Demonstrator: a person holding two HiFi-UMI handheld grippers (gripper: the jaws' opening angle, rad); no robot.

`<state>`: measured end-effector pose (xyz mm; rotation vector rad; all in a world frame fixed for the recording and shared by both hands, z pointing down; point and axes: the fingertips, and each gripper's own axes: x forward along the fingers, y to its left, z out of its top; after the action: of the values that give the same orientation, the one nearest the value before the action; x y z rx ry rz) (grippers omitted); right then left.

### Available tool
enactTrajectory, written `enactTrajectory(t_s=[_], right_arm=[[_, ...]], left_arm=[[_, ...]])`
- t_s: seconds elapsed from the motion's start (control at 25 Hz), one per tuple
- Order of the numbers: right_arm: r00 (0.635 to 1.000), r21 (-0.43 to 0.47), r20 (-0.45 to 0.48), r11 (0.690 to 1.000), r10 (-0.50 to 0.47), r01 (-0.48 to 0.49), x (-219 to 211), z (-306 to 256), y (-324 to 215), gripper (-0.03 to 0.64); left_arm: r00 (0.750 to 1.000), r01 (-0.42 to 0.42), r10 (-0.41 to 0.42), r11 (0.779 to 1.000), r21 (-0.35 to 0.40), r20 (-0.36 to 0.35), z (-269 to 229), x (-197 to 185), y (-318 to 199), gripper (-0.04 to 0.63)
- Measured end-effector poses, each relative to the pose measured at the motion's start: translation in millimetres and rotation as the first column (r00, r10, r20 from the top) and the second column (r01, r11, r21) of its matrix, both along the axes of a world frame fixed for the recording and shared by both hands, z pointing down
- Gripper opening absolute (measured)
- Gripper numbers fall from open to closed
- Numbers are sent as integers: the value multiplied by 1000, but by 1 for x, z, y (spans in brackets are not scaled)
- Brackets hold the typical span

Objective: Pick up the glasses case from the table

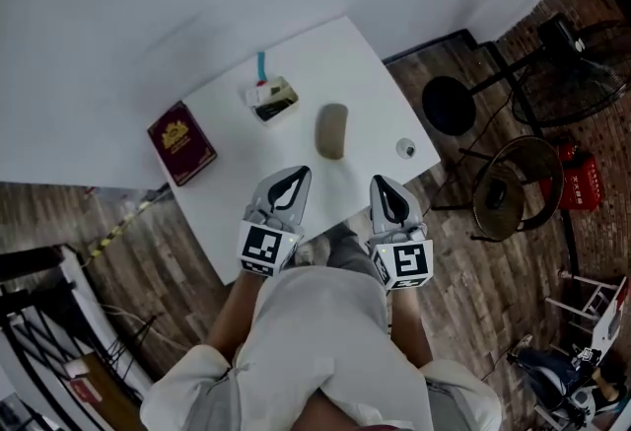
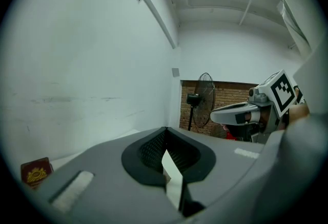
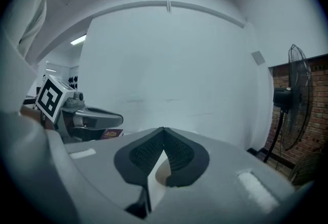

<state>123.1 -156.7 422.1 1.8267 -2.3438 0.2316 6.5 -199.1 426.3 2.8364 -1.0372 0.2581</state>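
The glasses case is a tan oval pouch that lies on the white table, a little past both grippers. My left gripper hovers over the table's near part, below and left of the case, jaws shut and empty. My right gripper hangs to the case's lower right, also shut with nothing in it. In the left gripper view the jaws meet at their tips; the right gripper view shows its jaws closed the same way. Neither gripper touches the case.
A dark red book lies at the table's left, and a small open box with a blue stick stands behind the case. A small round object sits near the right edge. A stool and fans stand on the floor to the right.
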Motion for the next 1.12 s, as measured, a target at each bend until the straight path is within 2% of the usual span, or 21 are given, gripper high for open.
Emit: enactTrajectory(t_s=[0.28, 0.6, 1.12], right_arm=[[999, -57, 12, 998, -36, 37, 22, 24, -34, 3], [995, -158, 24, 983, -94, 96, 33, 66, -65, 5], [983, -280, 46, 943, -176, 182, 39, 122, -95, 5]], left_arm=[[999, 29, -27, 999, -40, 47, 25, 23, -32, 18], [992, 67, -54, 991, -119, 113, 68, 44, -63, 35], [973, 162, -113, 956, -243, 202, 137, 63, -100, 114]])
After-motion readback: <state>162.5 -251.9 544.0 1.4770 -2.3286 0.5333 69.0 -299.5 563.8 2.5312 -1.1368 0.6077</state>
